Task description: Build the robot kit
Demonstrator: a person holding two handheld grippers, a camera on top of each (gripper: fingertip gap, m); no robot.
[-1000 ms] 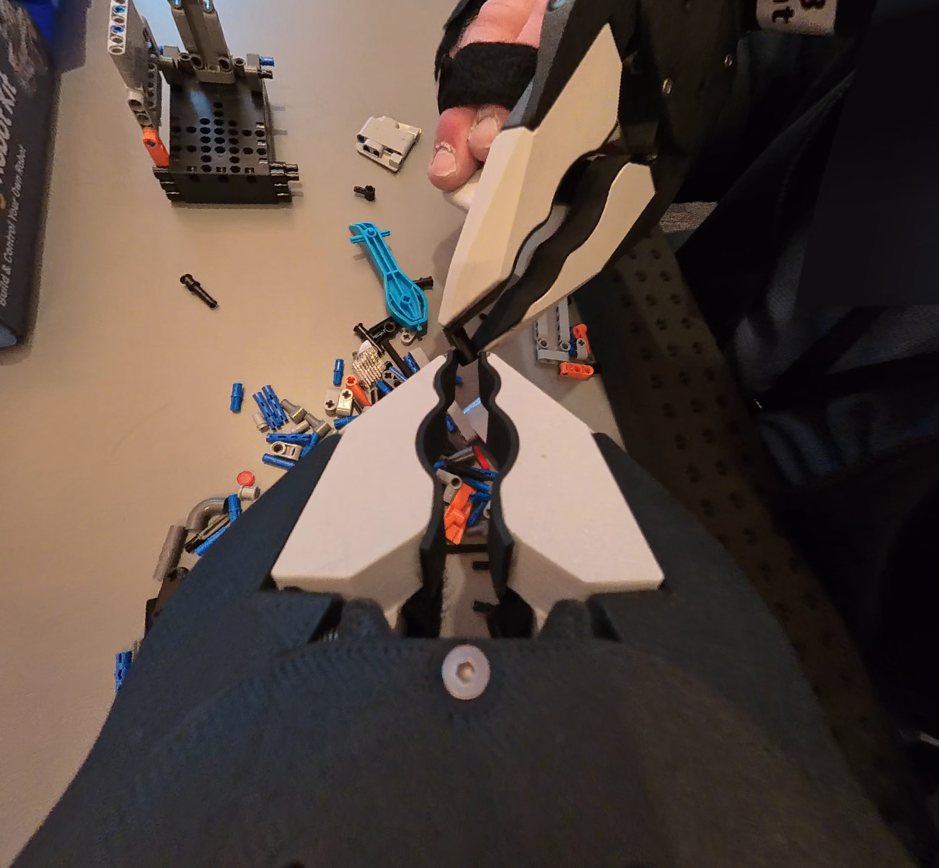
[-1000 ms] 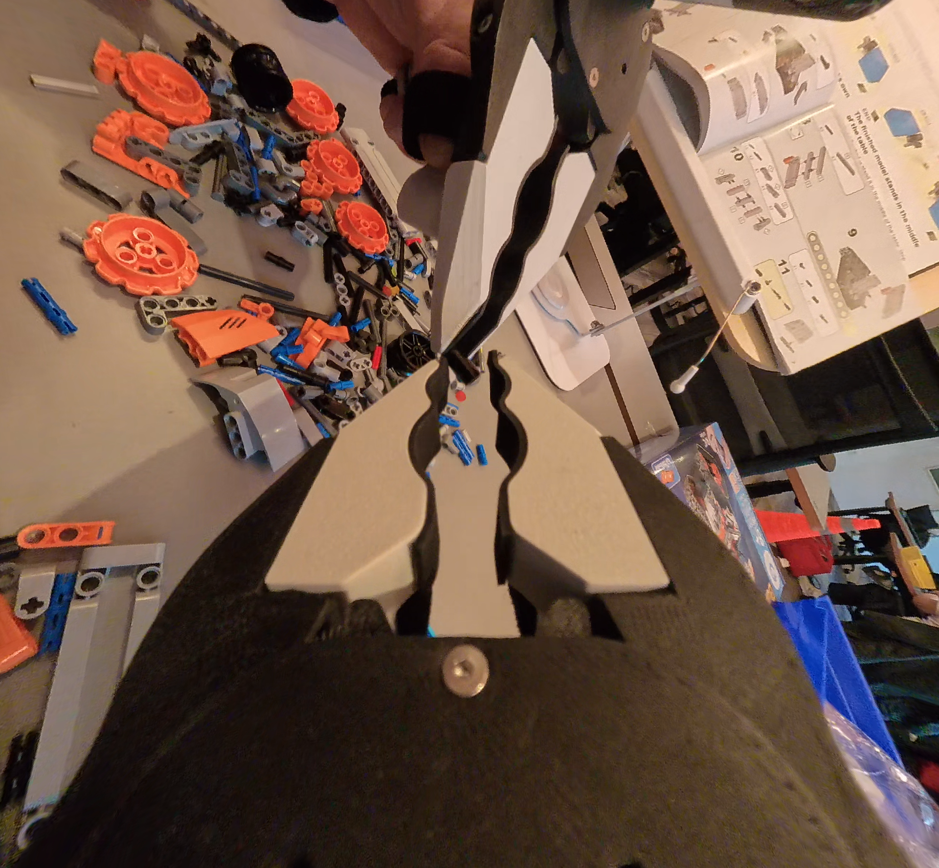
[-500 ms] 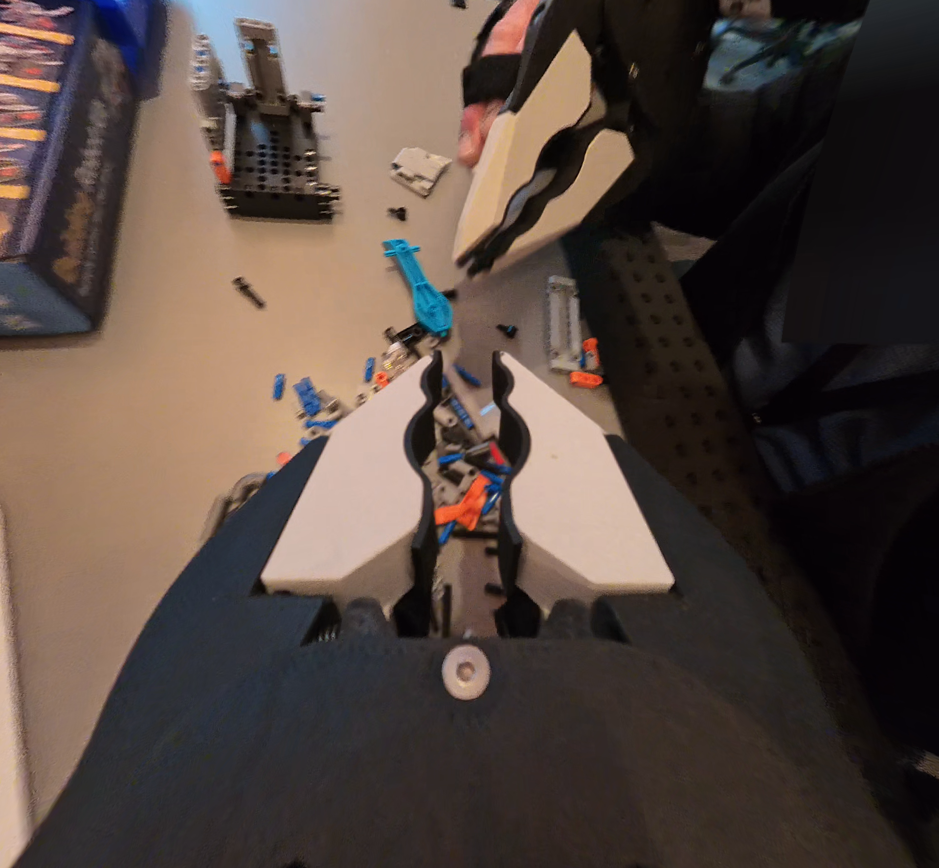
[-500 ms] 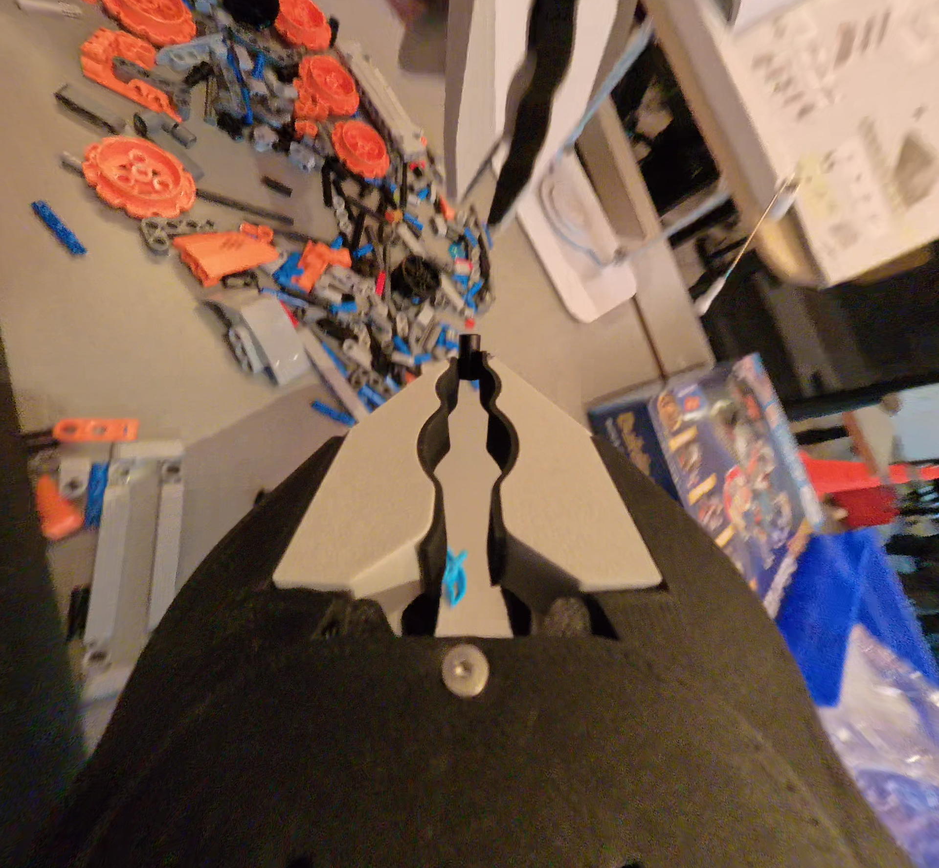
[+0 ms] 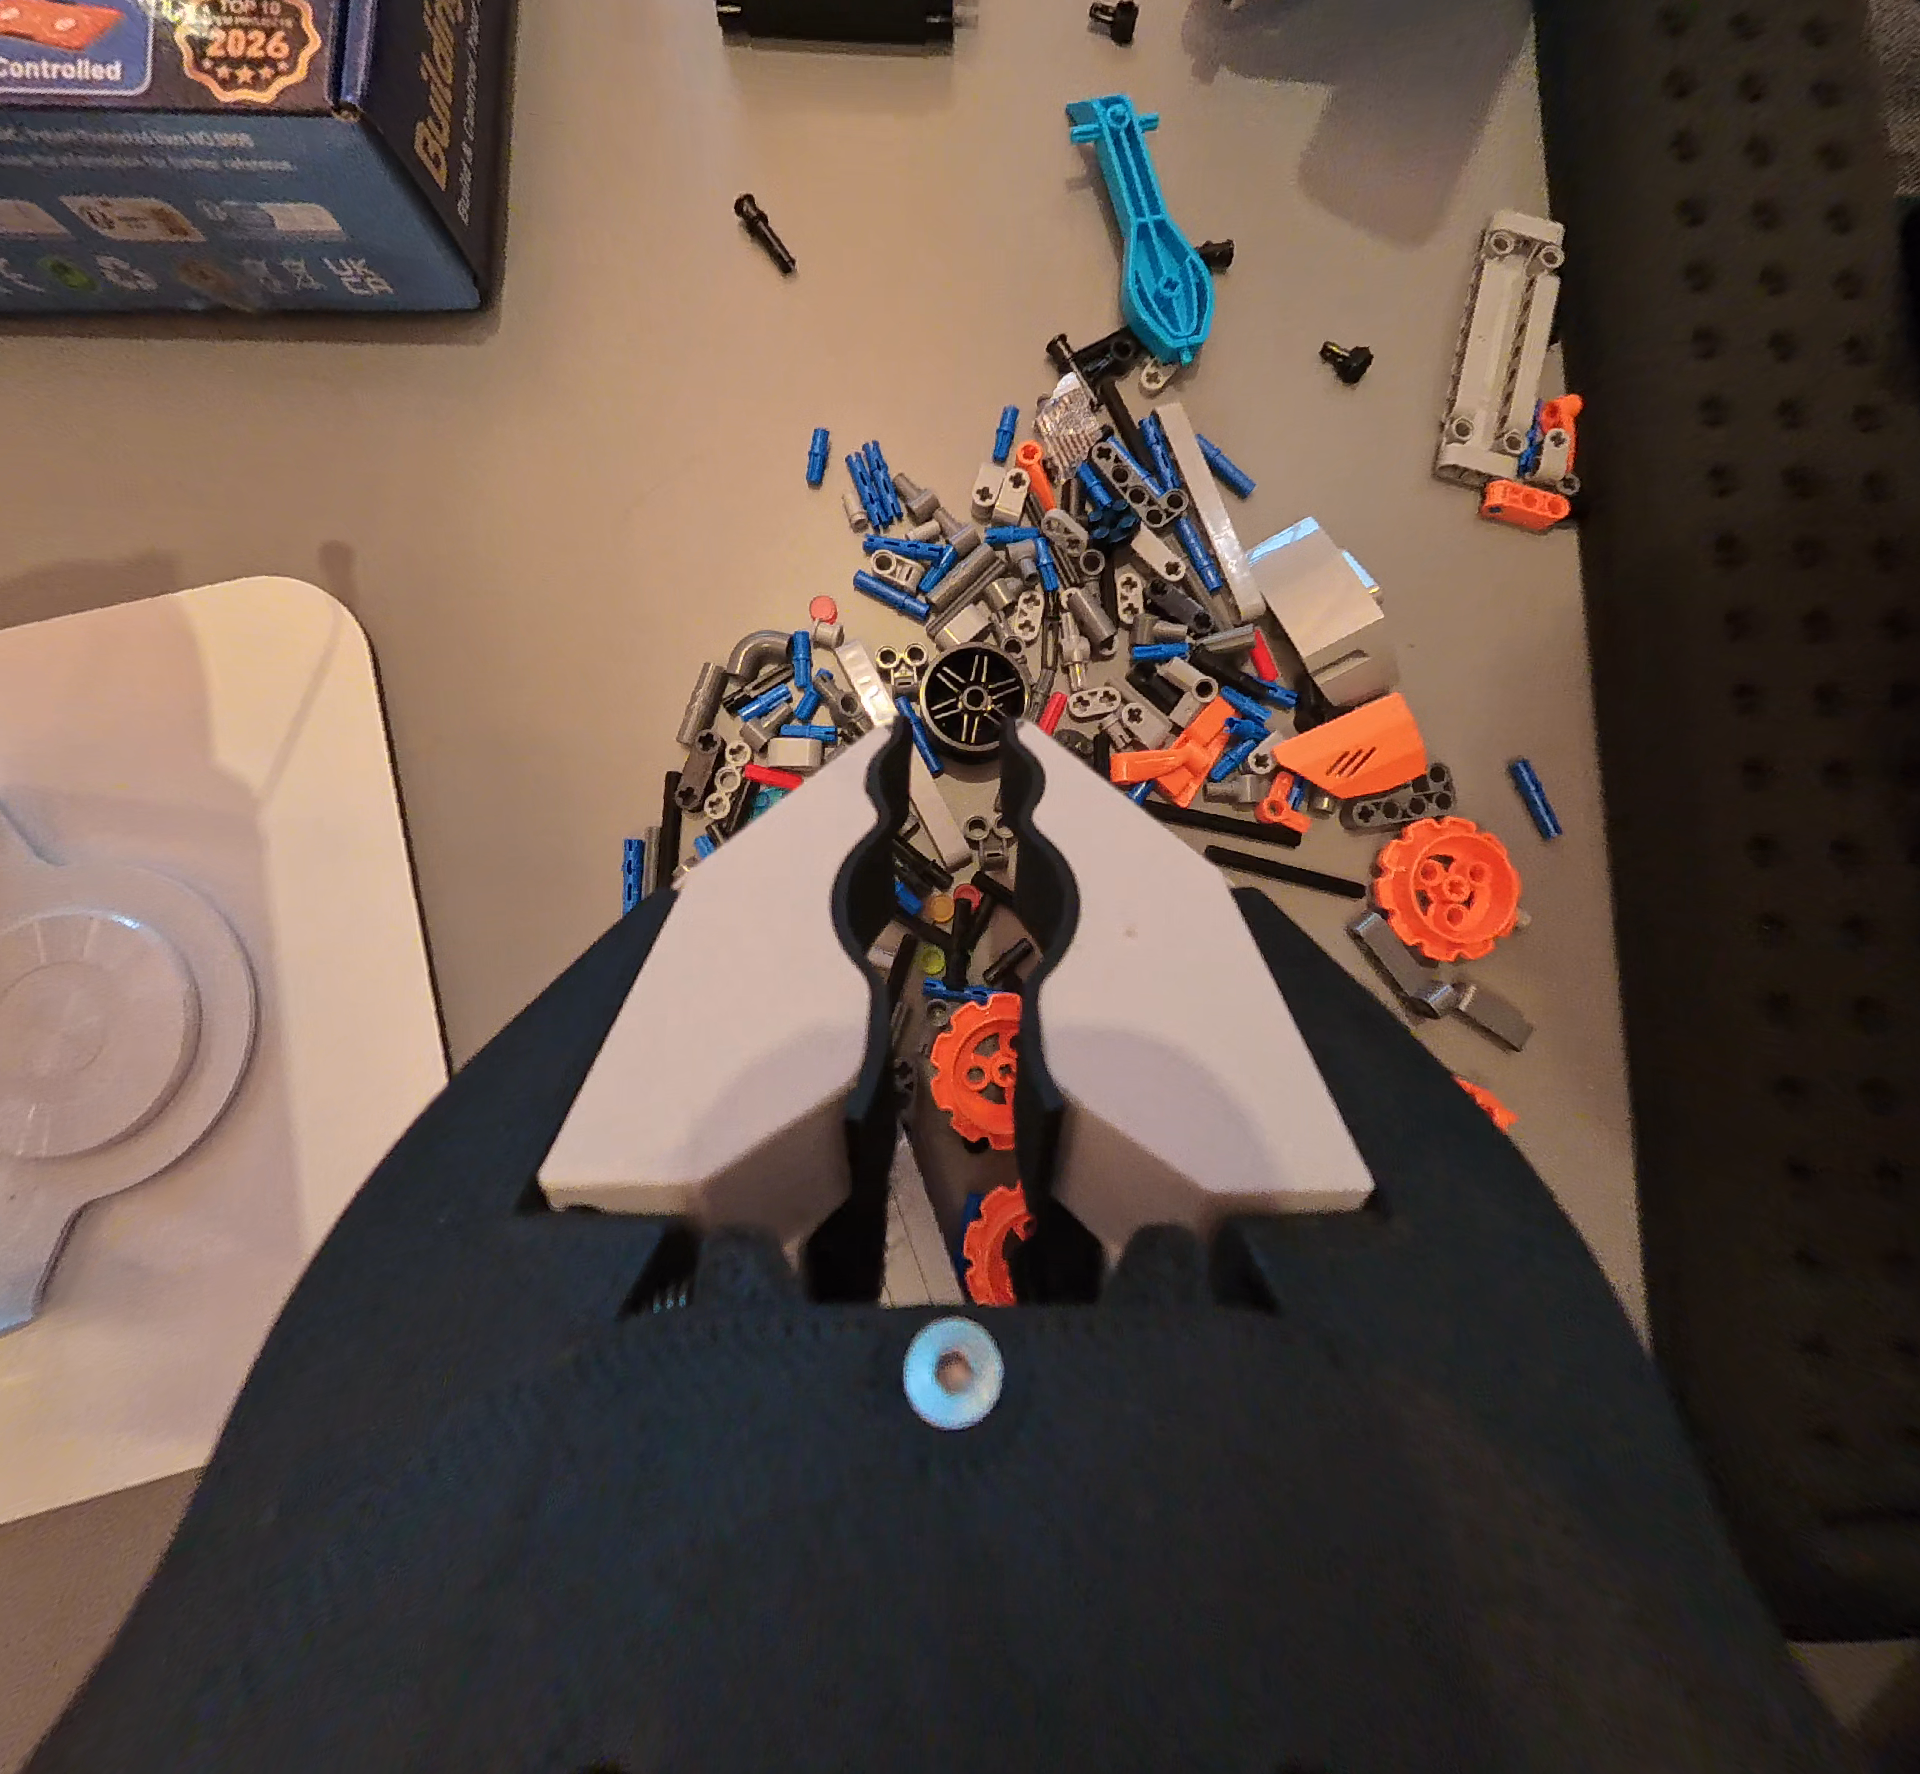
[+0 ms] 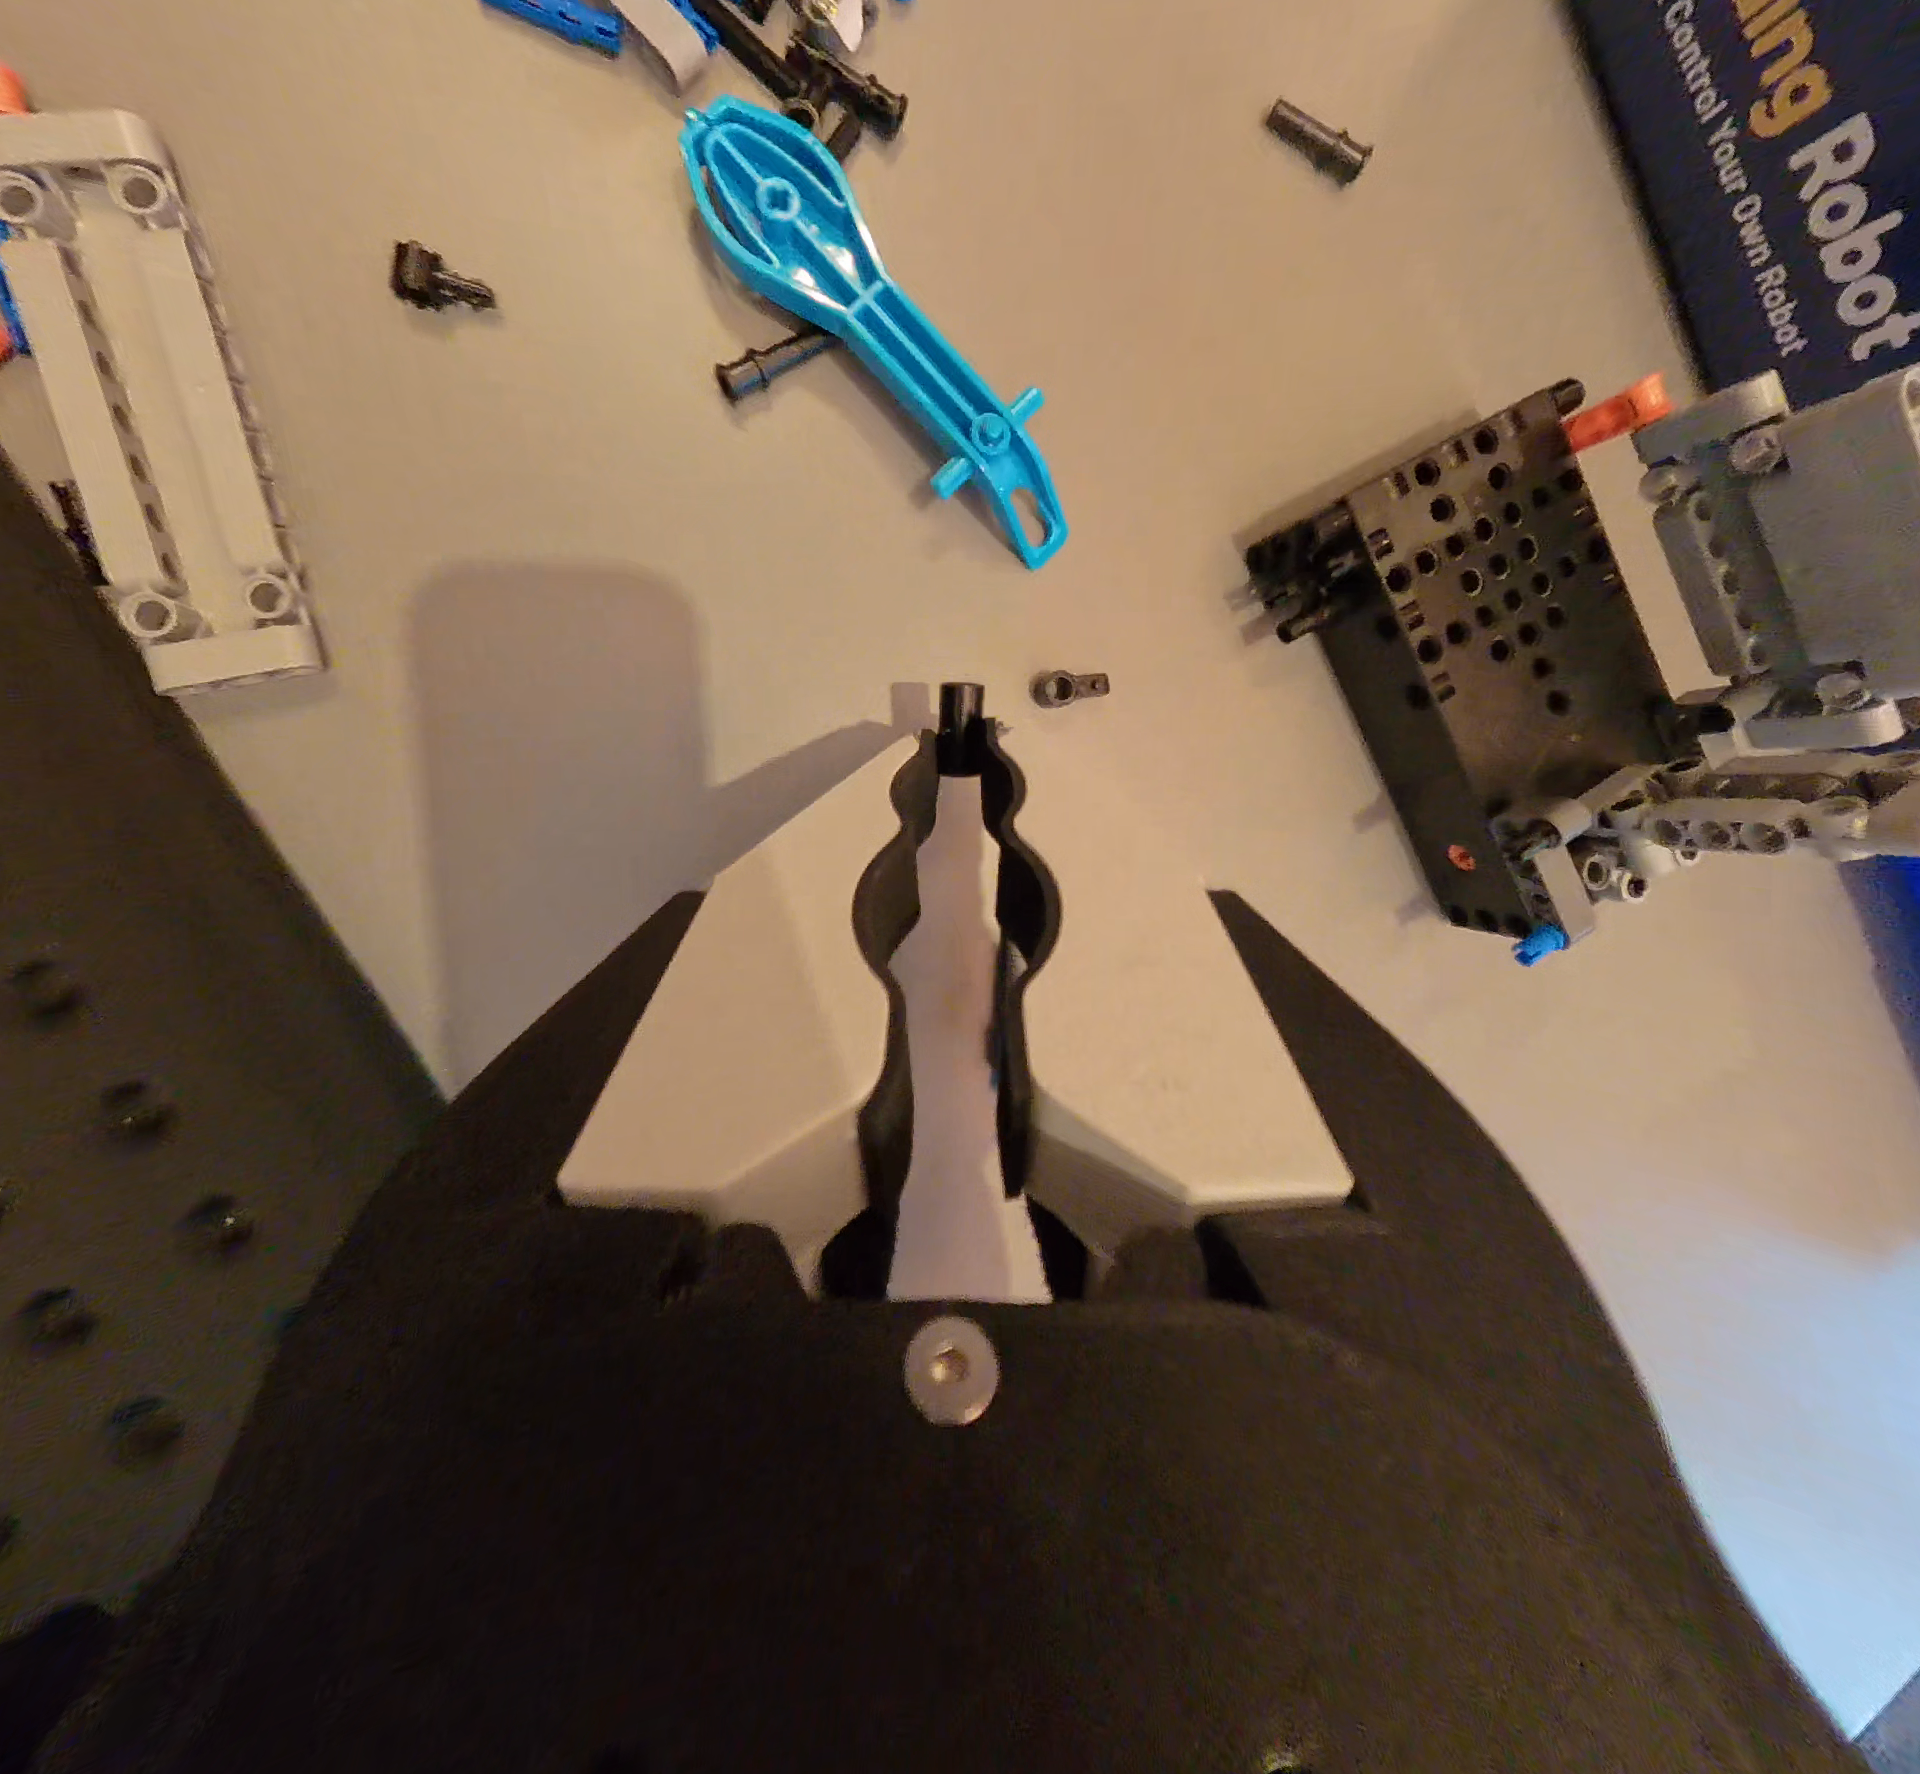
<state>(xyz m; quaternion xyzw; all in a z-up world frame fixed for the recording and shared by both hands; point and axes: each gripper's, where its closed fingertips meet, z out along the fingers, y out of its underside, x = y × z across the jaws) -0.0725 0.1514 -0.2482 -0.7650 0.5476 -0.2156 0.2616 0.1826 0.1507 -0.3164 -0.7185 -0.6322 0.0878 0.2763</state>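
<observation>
Small black pin [image 6: 958, 725] (upright, tip protruding) pinched between right gripper [image 6: 958, 750] fingers.

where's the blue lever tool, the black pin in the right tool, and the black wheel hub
blue lever tool [image 6: 805, 254]: right wrist view, its wide head
black pin [image 6: 958, 722]: right wrist view, its shaft
black wheel hub [image 5: 974, 698]: left wrist view, its spoked face

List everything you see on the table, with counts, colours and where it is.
loose parts pile: many, blue, grey, black, orange; under left gripper
black wheel: one; at left jaw tips
separator tool: one, cyan; table centre
perforated block: one, black; right of right gripper
grey frame: one; left edge
box: one, dark blue; far left
black pin: one; pinched in right jaws
left gripper: open
right gripper: shut
</observation>
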